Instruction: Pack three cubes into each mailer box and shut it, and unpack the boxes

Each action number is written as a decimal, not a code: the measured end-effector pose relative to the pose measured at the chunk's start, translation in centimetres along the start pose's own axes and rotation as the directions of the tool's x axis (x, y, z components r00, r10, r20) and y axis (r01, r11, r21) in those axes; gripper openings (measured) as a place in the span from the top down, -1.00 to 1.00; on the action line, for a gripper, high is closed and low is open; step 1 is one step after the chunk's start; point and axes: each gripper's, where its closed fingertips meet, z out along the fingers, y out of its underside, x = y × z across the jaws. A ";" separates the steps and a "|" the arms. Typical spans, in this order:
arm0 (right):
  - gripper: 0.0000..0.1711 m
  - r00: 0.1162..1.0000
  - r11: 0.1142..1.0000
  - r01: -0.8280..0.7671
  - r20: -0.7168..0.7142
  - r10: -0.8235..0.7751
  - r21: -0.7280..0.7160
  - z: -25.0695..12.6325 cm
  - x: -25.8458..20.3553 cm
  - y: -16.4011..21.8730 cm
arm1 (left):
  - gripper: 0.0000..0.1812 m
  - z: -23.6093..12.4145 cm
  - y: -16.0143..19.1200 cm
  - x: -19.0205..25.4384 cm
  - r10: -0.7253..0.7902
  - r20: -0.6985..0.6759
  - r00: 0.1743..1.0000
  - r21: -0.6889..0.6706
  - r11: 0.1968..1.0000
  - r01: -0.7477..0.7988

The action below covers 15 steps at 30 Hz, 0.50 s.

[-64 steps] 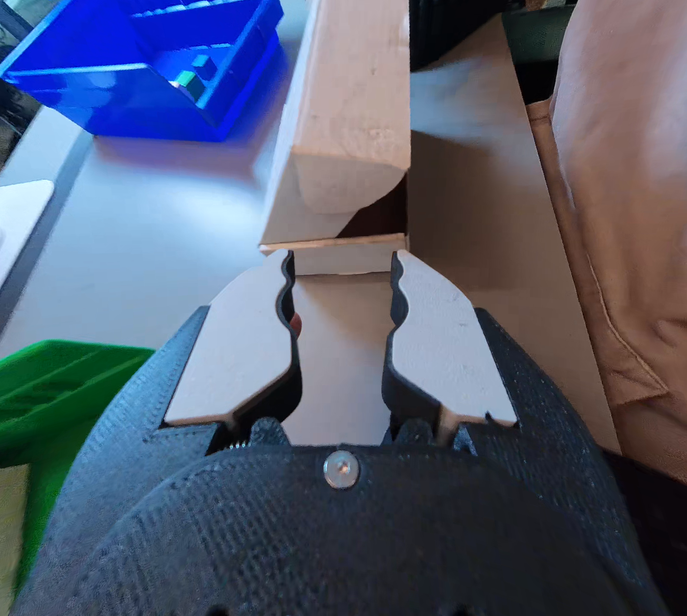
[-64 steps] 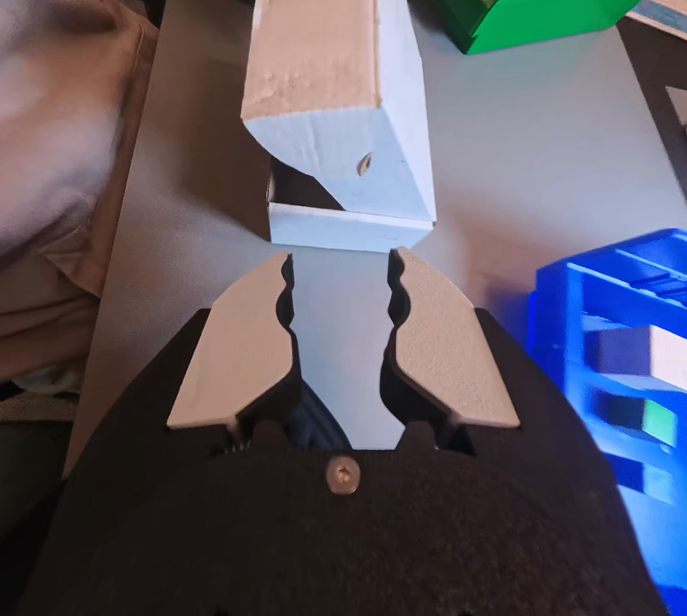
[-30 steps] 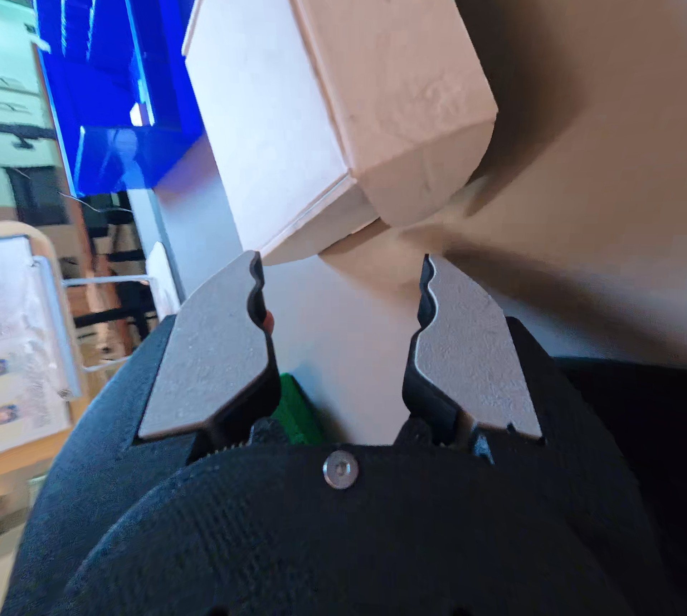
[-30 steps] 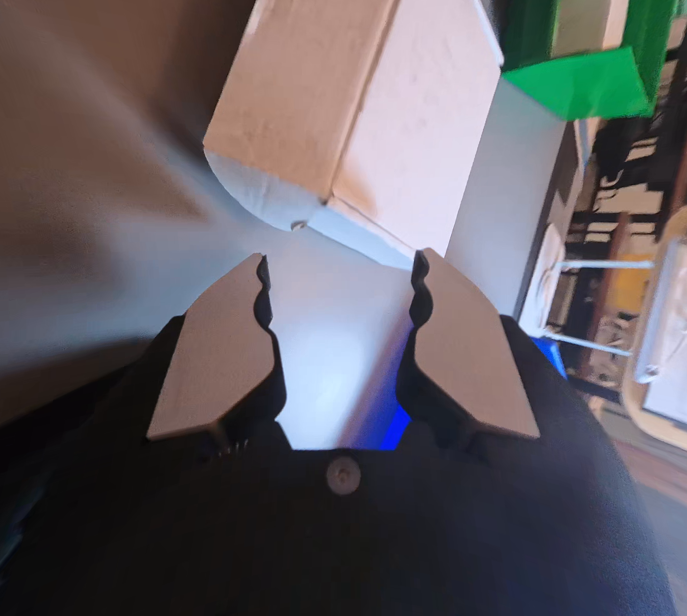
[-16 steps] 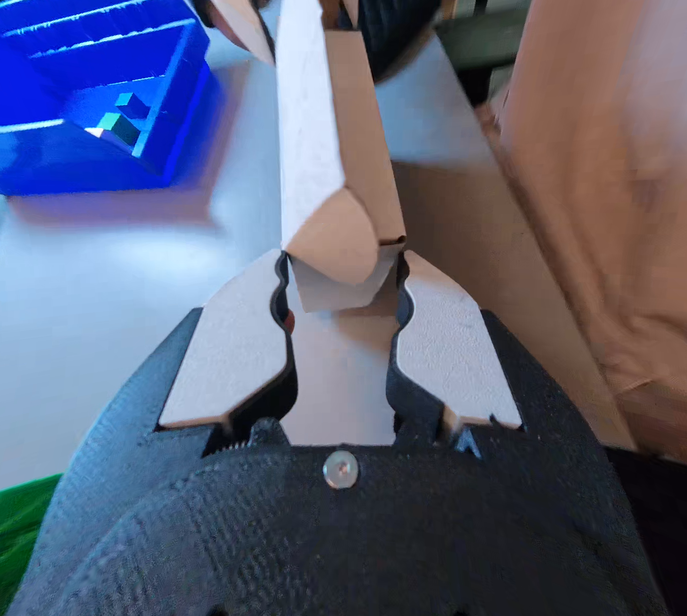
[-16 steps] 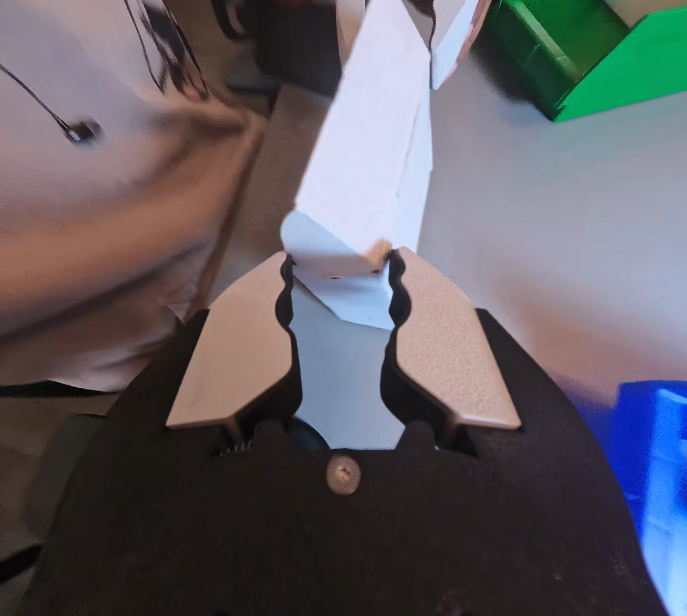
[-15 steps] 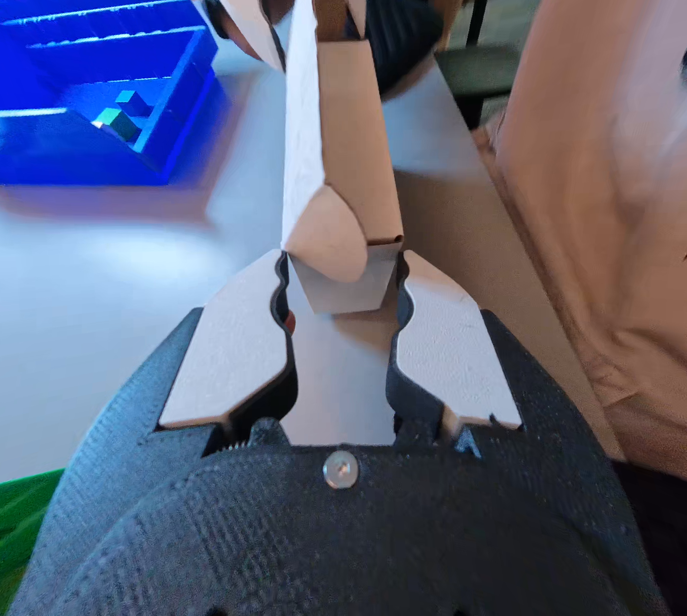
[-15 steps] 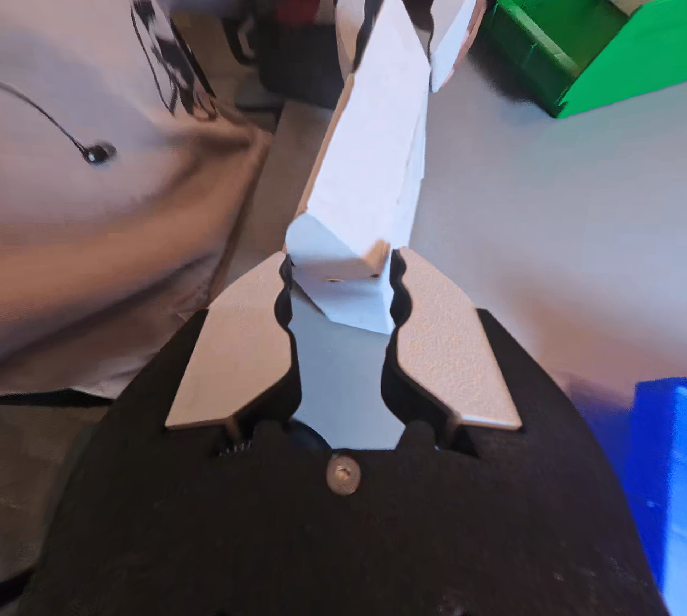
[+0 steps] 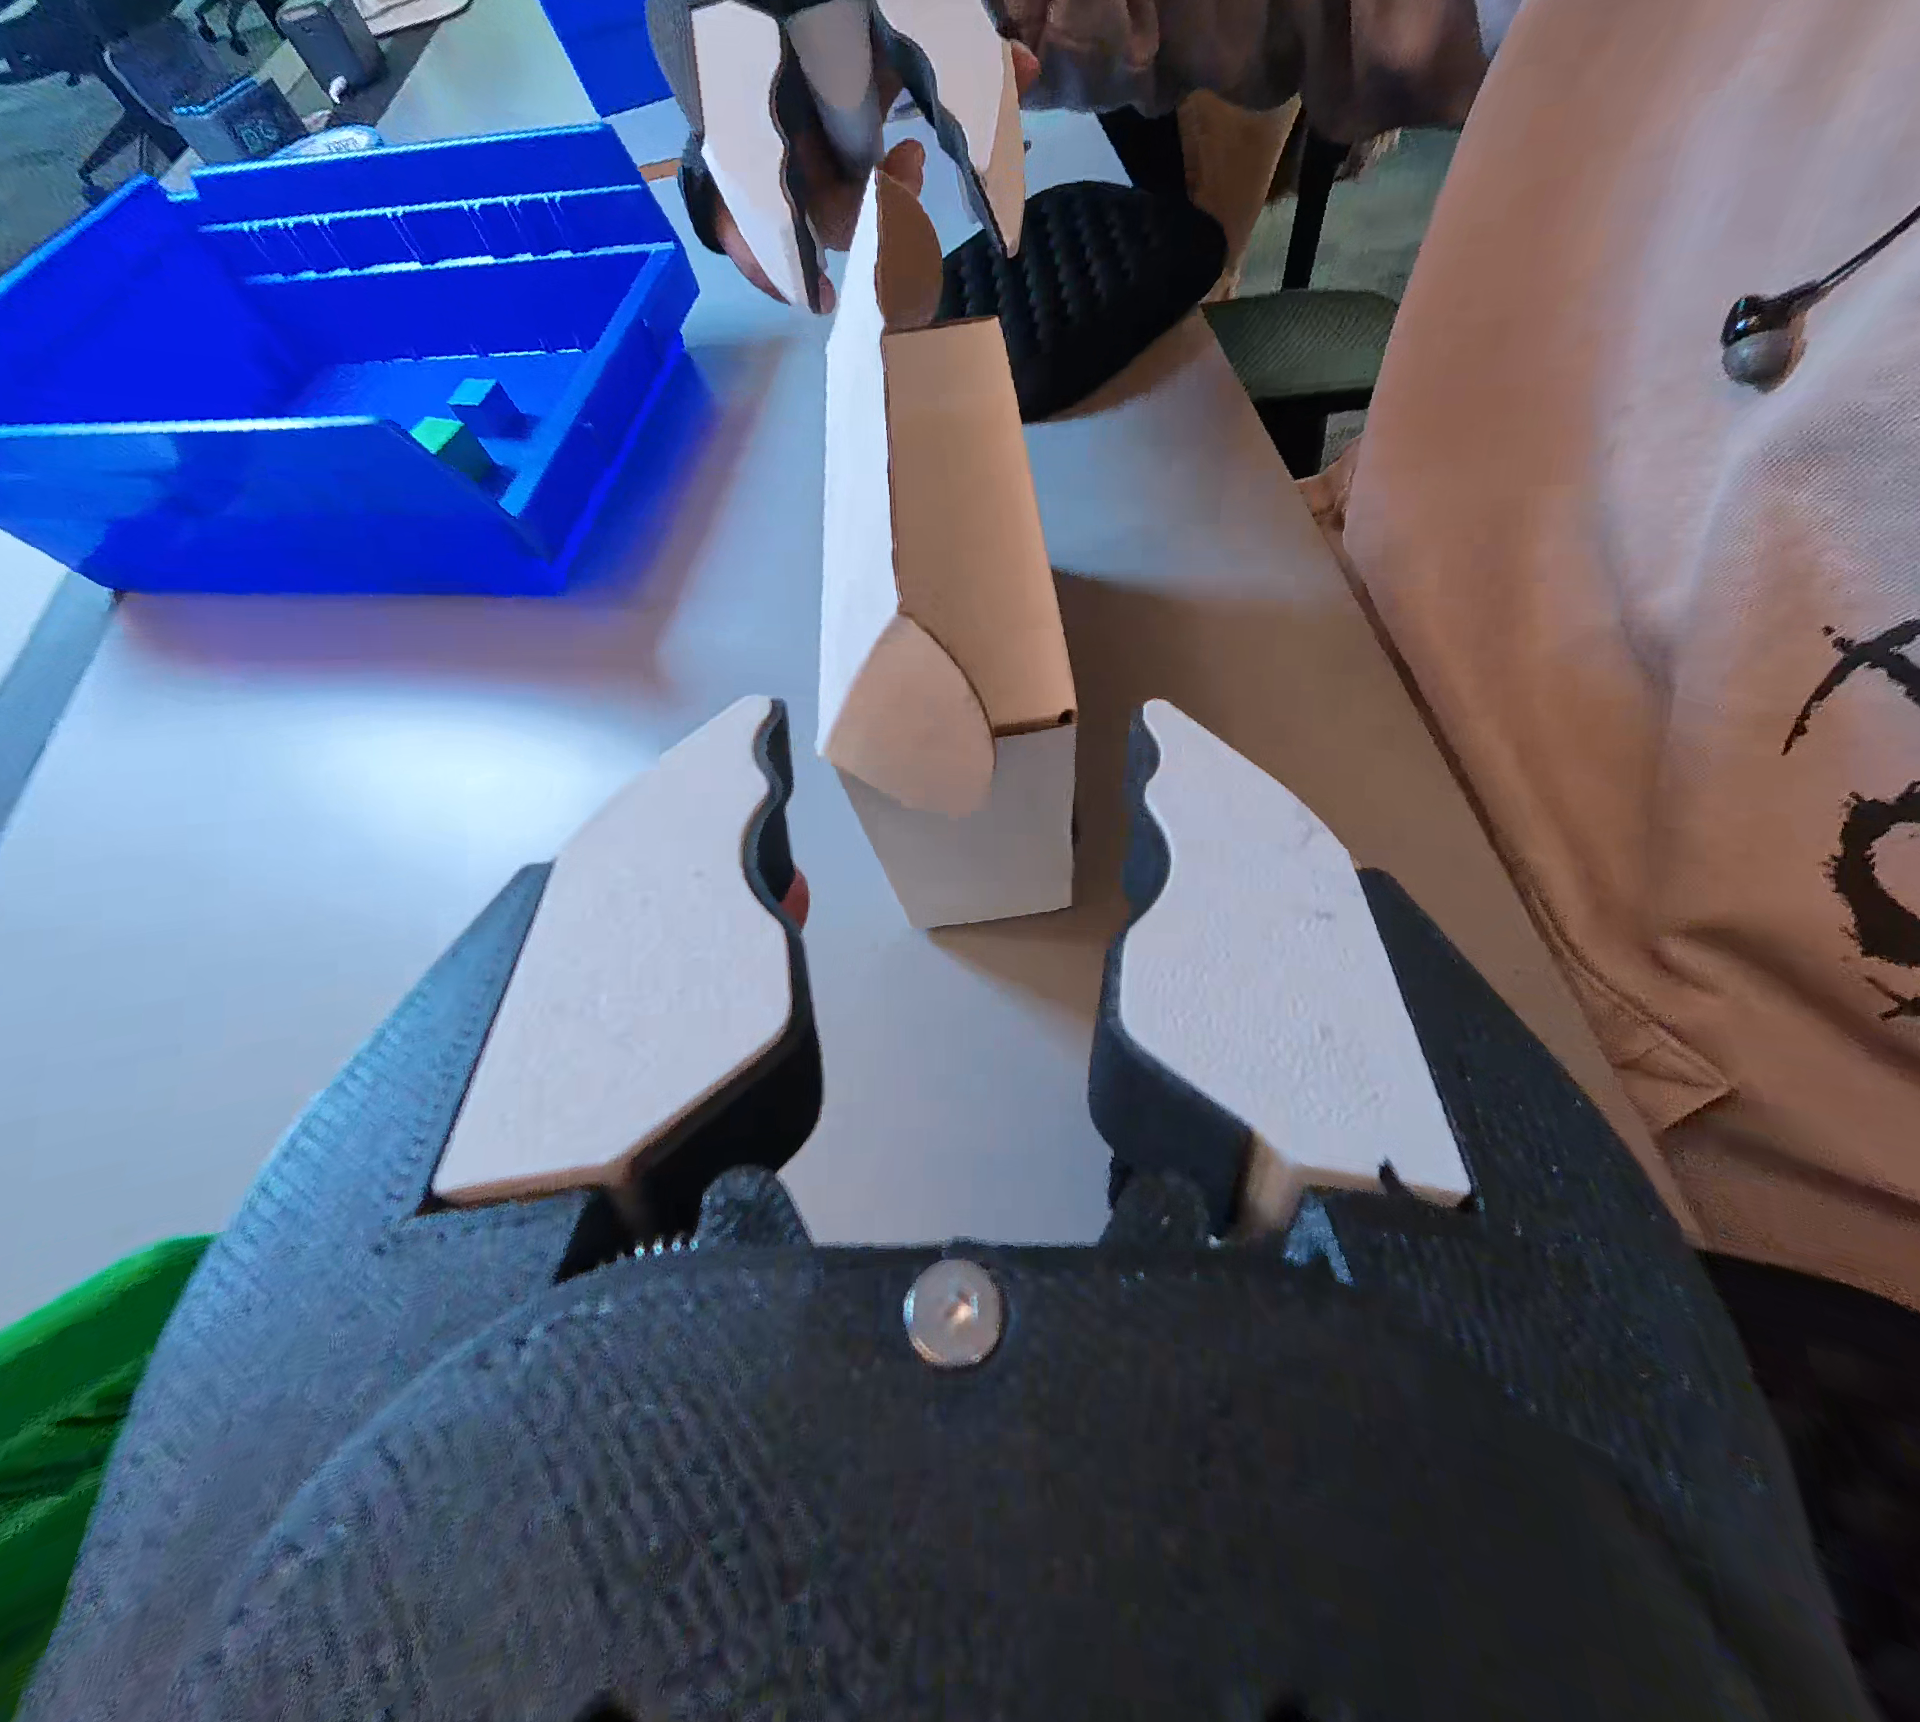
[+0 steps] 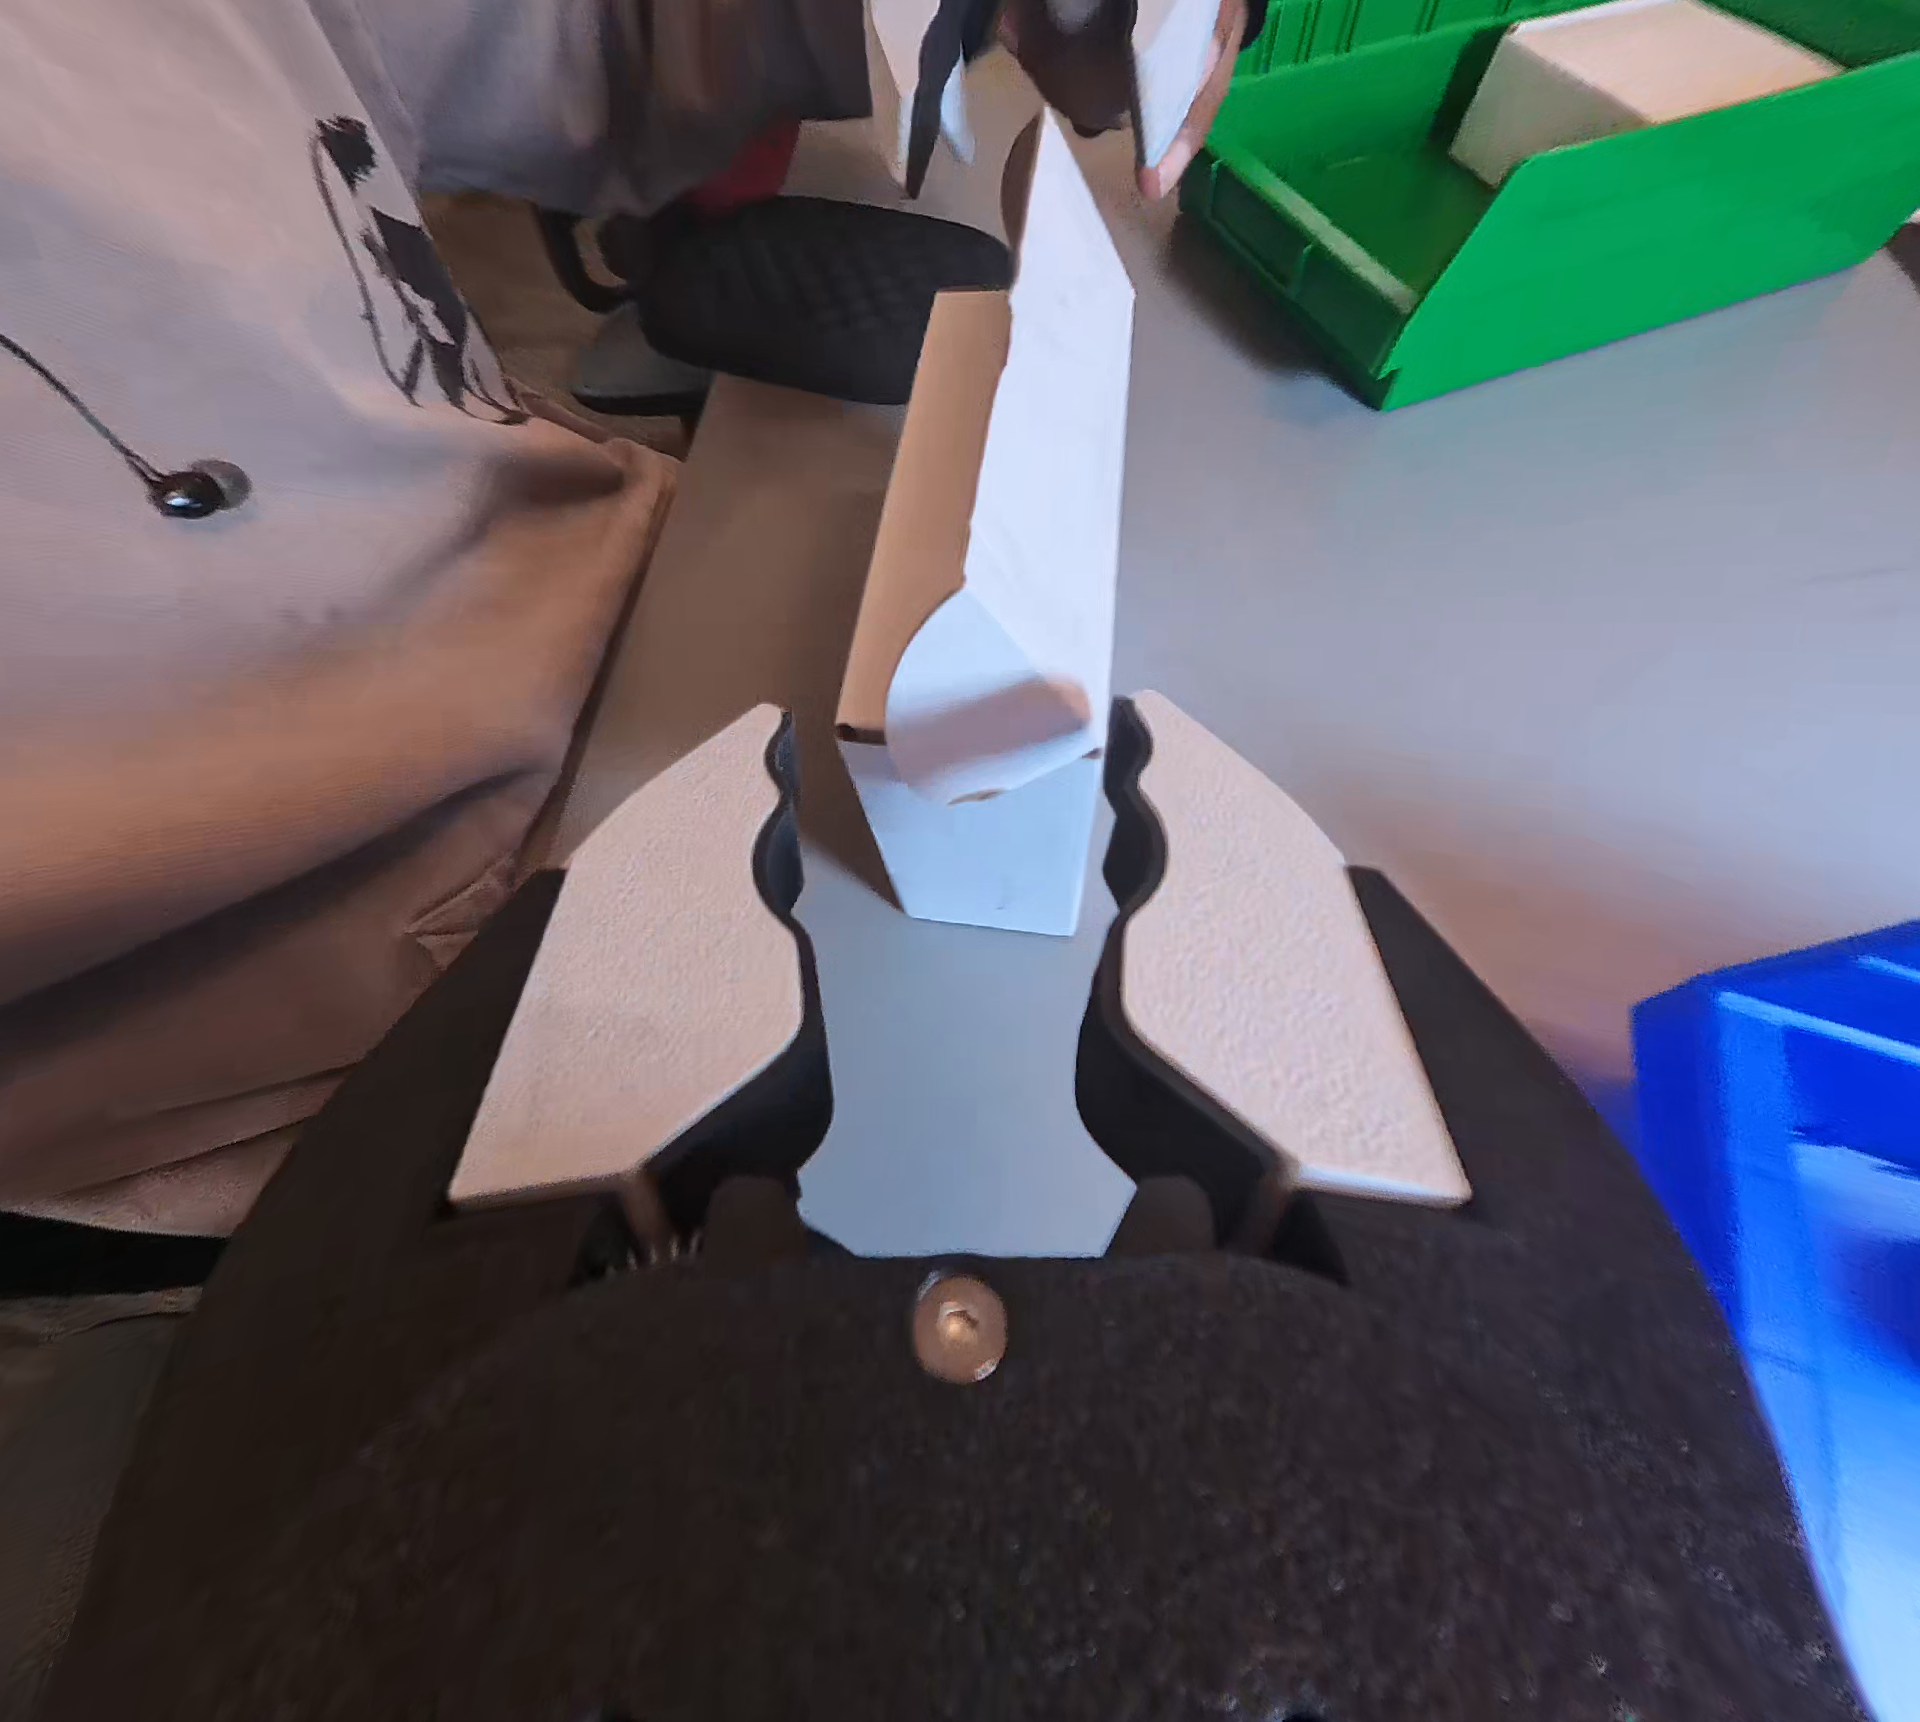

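One blue bin (image 9: 343, 384) at left holding two cubes (image 9: 468, 425), one mailer box (image 9: 940, 592) standing on my table (image 9: 312, 841) between my two grippers, my left gripper (image 9: 956, 789) wide, my right gripper (image 10: 951, 779) wide, neither gripping it, one green bin (image 10: 1558, 238) holding one more box (image 10: 1631, 83).

Matt cardboard mailer box (image 9: 940, 529); glossy blue plastic bin (image 9: 343, 384) at upper left; smooth matt desk (image 9: 312, 841); rough-grained black plastic left hand-held gripper (image 9: 956, 799) with pale matt fingers (image 9: 644, 997); soft cloth shirt (image 9: 1662, 425).
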 end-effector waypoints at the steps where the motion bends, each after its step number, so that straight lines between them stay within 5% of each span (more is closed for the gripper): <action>1: 0.36 1.000 1.000 0.021 -0.018 -0.021 -0.011 0.0 0.3 -0.1 | 0.33 0.1 -0.2 -0.3 0.021 -0.004 1.000 -0.016 1.000 -0.021; 8: 0.56 0.999 0.998 0.011 0.036 -0.009 -0.062 1.0 0.6 -0.5 | 0.55 1.7 0.7 -0.9 0.042 -0.184 0.982 -0.180 0.981 -0.075; 15: 0.57 0.990 0.990 -0.133 0.050 0.135 -0.049 1.2 0.7 -1.0 | 0.60 2.1 0.0 -0.9 0.002 -0.157 0.988 -0.162 0.986 -0.027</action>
